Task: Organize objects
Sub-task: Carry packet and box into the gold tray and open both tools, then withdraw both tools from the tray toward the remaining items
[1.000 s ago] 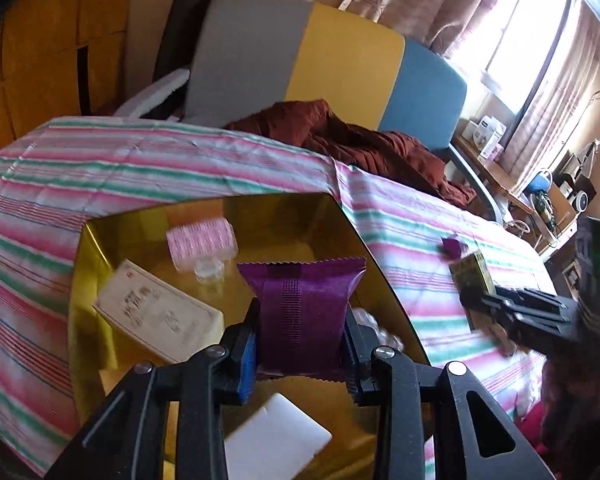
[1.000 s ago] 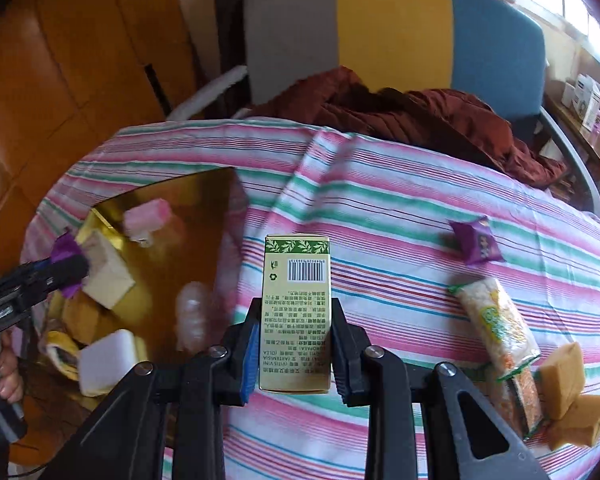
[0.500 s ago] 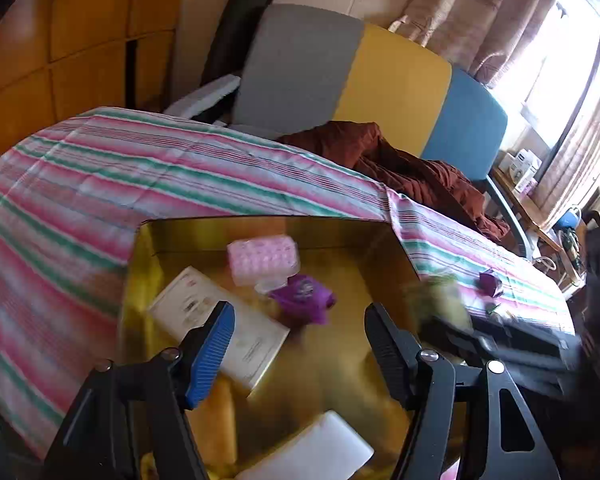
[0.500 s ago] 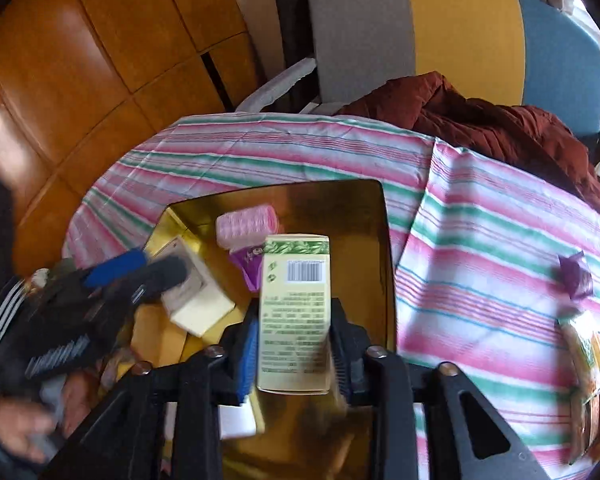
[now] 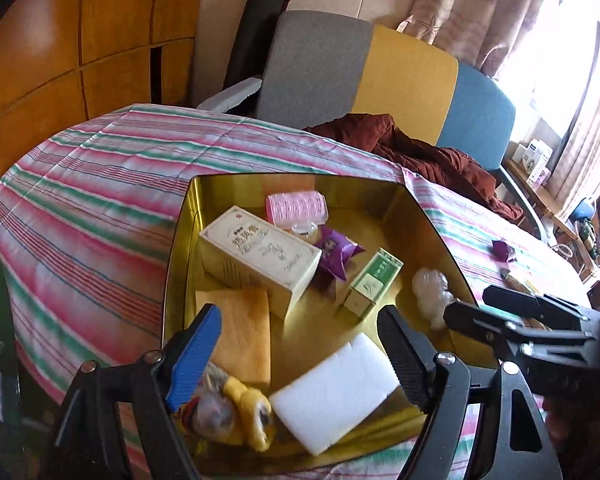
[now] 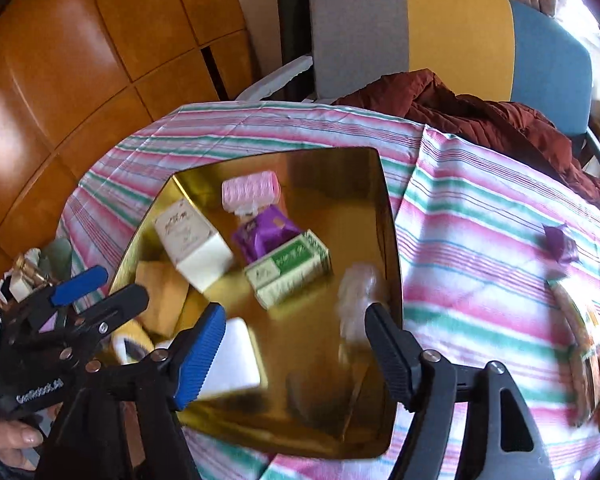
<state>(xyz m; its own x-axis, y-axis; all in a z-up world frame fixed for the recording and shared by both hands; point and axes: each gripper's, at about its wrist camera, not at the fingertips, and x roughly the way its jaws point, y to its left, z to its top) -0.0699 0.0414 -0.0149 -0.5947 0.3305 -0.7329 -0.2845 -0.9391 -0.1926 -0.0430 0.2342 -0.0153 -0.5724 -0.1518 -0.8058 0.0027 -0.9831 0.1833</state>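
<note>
A gold tray sits on the striped tablecloth. In it lie a green-and-white box, a purple snack packet, a cream box, a pink roller, a white block, an orange sponge and a clear wrapped item. My left gripper is open and empty above the tray's near side. My right gripper is open and empty above the tray.
A second purple packet and more snack packs lie on the cloth to the right. A grey, yellow and blue chair with a dark red garment stands behind the table. Wood panelling is at the left.
My left gripper opened and dropped the purple packet into the tray. My right gripper carried the green-and-white box over the tray, opened, and the box now lies in the tray.
</note>
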